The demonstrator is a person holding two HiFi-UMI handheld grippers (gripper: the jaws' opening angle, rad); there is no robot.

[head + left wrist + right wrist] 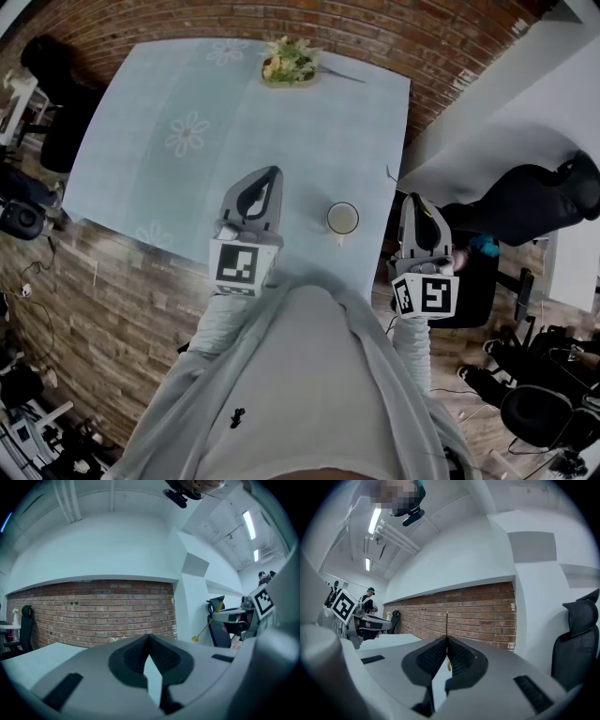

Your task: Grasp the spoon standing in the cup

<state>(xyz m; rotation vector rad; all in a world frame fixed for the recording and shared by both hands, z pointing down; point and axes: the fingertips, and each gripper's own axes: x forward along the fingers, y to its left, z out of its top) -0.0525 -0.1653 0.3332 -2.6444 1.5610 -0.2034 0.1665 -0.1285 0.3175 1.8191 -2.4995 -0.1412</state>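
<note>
Beyond table (141, 141) right edge | right gripper (413, 201) jaws clamp spoon (447, 620) | cup (329, 217) near edge

Flower arrangement (291, 63) on pale table (141, 178)

The grey right claw (447, 639) has its black ribbed pads (430, 659) pressed on a slim yellow-gold spoon (446, 623), handle upright above the tips, bowl hanging below them. Behind lie a pale worktop (391, 641), a red brick wall (478, 606) and, at right, a black office chair (581, 634).
</note>
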